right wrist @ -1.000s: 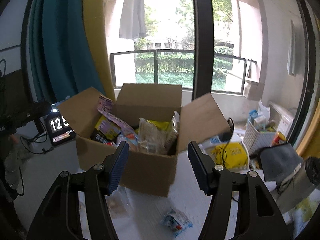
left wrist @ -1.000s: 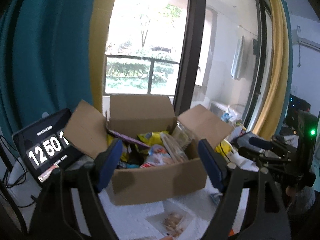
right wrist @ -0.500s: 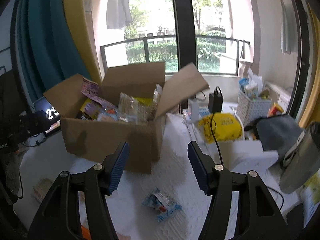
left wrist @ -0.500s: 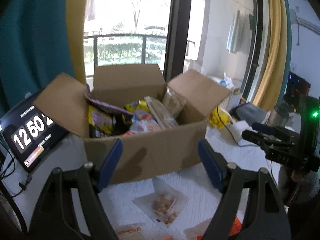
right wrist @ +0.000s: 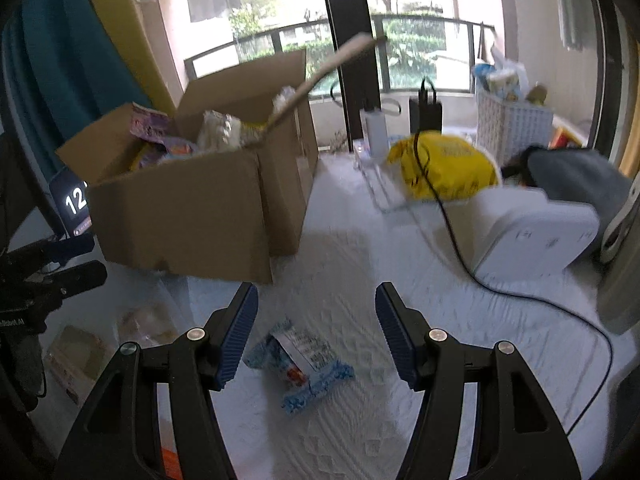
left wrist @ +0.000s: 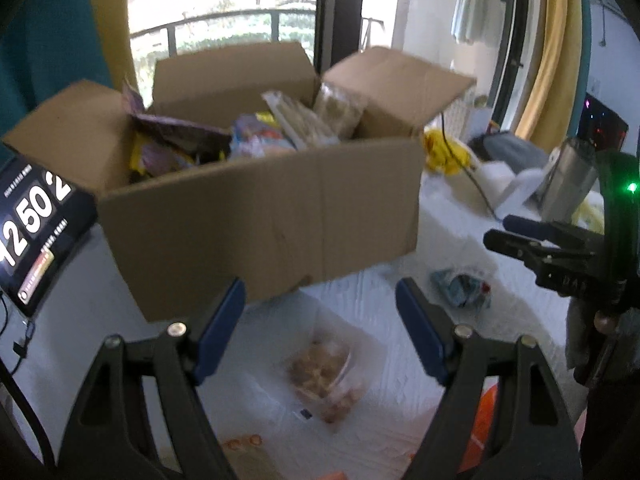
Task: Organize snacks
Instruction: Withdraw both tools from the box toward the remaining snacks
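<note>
An open cardboard box full of snack packets stands on the white cloth. My left gripper hangs open above a clear bag of brown snacks, nothing between its fingers. A blue snack packet lies to its right, near my right gripper's tips. In the right wrist view that blue packet lies just below and between the fingers of my open right gripper. Clear snack bags lie at the left, under my left gripper's tips.
A tablet showing a clock leans left of the box. A yellow bag, a white device with a black cable, a grey pouch, a metal flask and a white basket crowd the right side. Orange packets lie near the front.
Both grippers have sunk and tilted downward toward the cloth; the box has risen in both views and the loose packets on the cloth have come between the fingers. Both jaws keep their width.
</note>
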{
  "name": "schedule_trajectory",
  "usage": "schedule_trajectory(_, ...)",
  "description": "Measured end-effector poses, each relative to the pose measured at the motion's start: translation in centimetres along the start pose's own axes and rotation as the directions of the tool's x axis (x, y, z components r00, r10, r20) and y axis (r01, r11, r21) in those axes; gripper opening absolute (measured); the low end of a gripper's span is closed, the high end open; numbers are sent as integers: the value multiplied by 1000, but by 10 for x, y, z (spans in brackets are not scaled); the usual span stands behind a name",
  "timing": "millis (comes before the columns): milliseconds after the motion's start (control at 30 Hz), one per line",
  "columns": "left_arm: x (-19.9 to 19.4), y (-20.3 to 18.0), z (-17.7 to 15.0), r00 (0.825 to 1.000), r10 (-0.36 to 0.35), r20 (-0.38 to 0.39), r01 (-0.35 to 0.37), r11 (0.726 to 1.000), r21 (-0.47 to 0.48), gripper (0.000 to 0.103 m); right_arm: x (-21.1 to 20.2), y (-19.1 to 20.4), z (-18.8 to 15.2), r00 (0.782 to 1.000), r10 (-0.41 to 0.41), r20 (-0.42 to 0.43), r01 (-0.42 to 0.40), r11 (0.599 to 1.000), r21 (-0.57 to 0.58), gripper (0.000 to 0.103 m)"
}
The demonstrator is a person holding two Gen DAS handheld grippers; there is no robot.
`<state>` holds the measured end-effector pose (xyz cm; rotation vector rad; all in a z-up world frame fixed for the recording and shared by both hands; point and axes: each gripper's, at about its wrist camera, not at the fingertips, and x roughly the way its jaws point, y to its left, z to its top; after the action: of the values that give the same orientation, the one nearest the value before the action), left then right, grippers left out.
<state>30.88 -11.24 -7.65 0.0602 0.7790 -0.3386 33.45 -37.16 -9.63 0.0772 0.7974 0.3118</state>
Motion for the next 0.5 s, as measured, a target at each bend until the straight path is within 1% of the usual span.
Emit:
schedule_trajectory(167, 17, -7, -11, 998, -14, -64, 15, 1000, 15, 79, 16, -3, -7, 998, 13, -60, -13, 1000, 7, 64)
schedule_trajectory(300, 33, -12, -20, 991, -19, -129, 24, 999, 34, 79, 23, -3, -11, 996, 21, -92, -21, 1000, 8, 64)
schedule_trajectory(500, 47, -15, -28, 982, -18, -187, 30, 998, 58, 79, 31, -3, -16, 990, 34, -139, -33, 999, 12, 64)
